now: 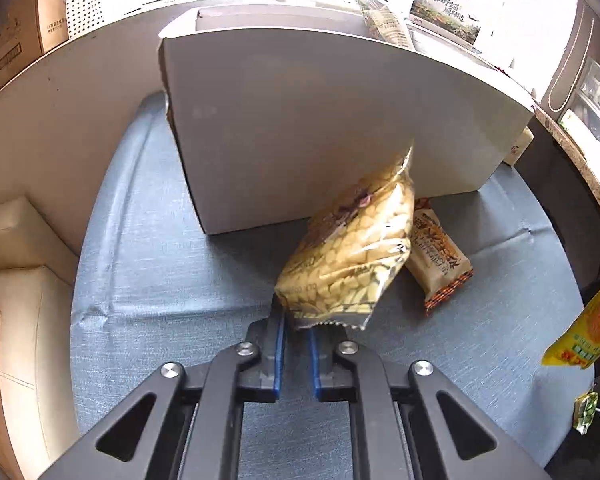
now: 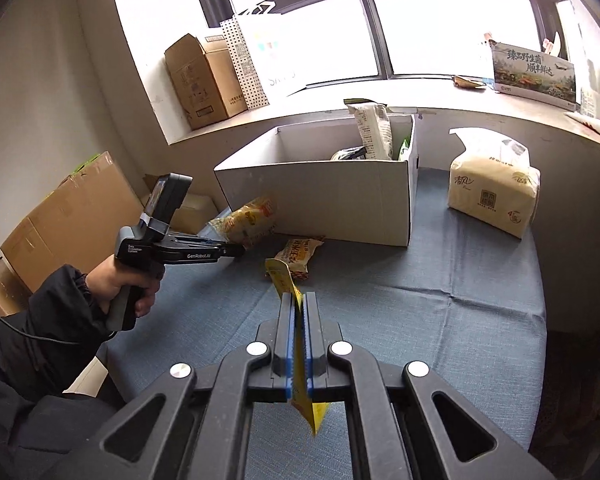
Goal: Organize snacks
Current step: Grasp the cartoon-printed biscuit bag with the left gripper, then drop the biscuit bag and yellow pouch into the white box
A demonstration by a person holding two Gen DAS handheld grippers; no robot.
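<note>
The left gripper [image 1: 296, 326] is clamped on the crimped bottom edge of a clear peanut bag [image 1: 350, 256], which stands tilted up from the blue cloth [image 1: 160, 280] and leans toward the front wall of the white box [image 1: 300, 128]. Seen from the right side, the same left gripper [image 2: 236, 249] pinches that bag [image 2: 246, 222] at the box's [image 2: 320, 200] near left corner, with the person's hand [image 2: 120, 288] wrapped around the grip and a dark sleeve [image 2: 48, 320] behind it.

Just beside the peanut bag, flat on the cloth, lies an orange-and-cream snack pack [image 1: 440, 264], partly tucked under the bag's edge; from the right it shows as a pack [image 2: 300, 256] in front of the box, not touching it.

The right gripper [image 2: 299, 304] is closed on a thin yellow packet [image 2: 286, 280], held edge-on between the blue pads [image 2: 288, 340], with one end sticking up past the fingertips and the other hanging below. In the left view that yellow packet [image 1: 584, 320] shows at the far right edge.

Inside the box stand a pale bag [image 2: 374, 132] and a few darker items I cannot make out. A tissue pack [image 2: 496, 188] sits on the cloth [image 2: 440, 300] to the right of the box, apart from it. Brown cartons [image 2: 204, 80] stand on the sill by the window.
</note>
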